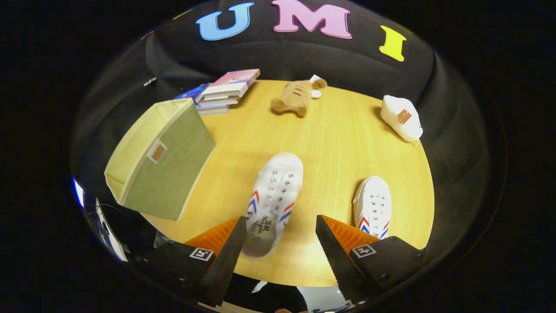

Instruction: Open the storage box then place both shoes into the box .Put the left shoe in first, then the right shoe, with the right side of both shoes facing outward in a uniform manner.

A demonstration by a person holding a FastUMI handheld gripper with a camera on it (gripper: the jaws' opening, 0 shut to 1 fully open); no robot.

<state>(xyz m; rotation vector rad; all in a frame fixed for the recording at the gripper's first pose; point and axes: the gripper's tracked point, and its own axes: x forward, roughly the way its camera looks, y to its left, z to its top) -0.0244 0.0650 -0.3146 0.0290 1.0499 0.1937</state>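
A green fabric storage box (163,158) with its lid down stands on the round wooden table (339,143), ahead and to the left of my fingers. Two white canvas shoes with red and blue stripes lie on the table, toes pointing away. One shoe (273,195) sits just ahead of the gap between my fingers, its heel close to the left finger. The other shoe (373,206) lies beyond the right finger, partly hidden by it. My gripper (281,230) hovers above the table, open, with nothing between its fingers.
A stack of books (226,91) lies at the table's far side behind the box. A brown plush toy (295,99) rests at the far middle, a white pouch (402,118) at the far right. The table edge curves near my fingers.
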